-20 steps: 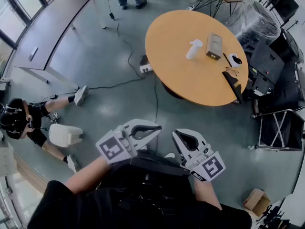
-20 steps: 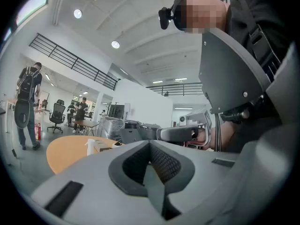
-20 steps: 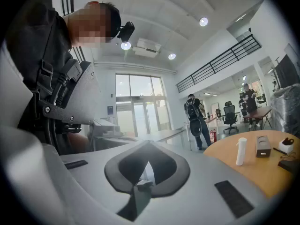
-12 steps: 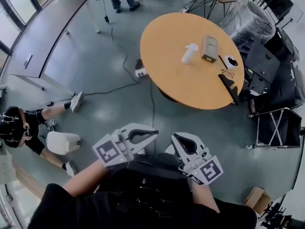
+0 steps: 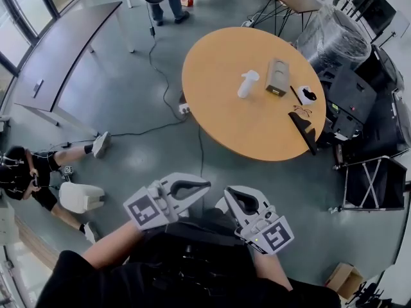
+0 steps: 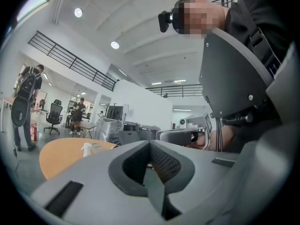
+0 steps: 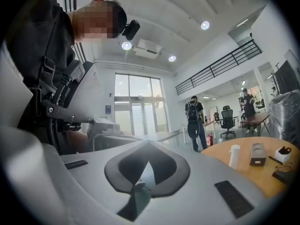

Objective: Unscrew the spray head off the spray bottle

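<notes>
From above, the person holds both tools close to the body over the grey floor. The left claw (image 5: pixel 207 186) and the right claw (image 5: pixel 226 195) sit side by side, each with nothing in it. The spray bottle (image 5: pixel 246 85) stands upright on the round orange desk (image 5: pixel 218 101), well apart from both claws, with its spray head (image 5: pixel 252 75) on. A small box (image 5: pixel 277 77) lies just beside it.

In the left gripper view the left claw (image 6: pixel 150 144) has its jaws pressed together with nothing between them. Off to the left, far beyond it, the spray bottle (image 6: pixel 87 149) shows small on the desk (image 6: pixel 58 157).

In the right gripper view the right claw (image 7: pixel 147 145) is likewise closed tight and empty. The spray bottle (image 7: pixel 234 156) stands to the right on the desk (image 7: pixel 243 179) with the box (image 7: pixel 257 154) next to it, and a person with a backpack (image 7: pixel 193 122) stands further back.
</notes>
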Available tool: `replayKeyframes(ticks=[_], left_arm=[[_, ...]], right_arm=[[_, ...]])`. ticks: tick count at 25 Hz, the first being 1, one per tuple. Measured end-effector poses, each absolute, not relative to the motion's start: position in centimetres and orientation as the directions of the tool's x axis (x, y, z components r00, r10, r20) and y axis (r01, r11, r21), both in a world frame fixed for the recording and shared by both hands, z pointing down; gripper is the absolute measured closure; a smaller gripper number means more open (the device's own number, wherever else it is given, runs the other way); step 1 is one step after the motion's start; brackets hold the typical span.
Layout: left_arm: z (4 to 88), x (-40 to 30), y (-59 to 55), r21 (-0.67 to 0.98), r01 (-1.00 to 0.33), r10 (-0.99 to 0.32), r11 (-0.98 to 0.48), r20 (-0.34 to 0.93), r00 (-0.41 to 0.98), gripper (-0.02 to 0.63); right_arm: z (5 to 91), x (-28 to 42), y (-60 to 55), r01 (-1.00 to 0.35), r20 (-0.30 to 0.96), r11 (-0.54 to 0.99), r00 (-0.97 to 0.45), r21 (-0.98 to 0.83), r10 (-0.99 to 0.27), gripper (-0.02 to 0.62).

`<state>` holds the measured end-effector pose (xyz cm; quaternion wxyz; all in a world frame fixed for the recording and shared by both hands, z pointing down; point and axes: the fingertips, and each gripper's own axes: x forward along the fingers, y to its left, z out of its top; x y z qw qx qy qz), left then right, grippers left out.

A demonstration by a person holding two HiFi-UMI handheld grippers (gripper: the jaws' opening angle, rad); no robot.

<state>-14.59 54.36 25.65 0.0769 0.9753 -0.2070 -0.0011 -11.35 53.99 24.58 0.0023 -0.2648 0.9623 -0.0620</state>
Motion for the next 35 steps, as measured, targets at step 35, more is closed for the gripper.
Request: replayKeyframes(ticks=[35], left_arm=[[27.2, 9.9, 41.5, 0.117, -0.521, -0.507, -0.845, 0.133, 0.852, 0.592]], right_arm=[[26.8, 10.5, 41.3, -0.318, 0.003, 0.931, -0.946, -0.180, -0.323, 0.595]])
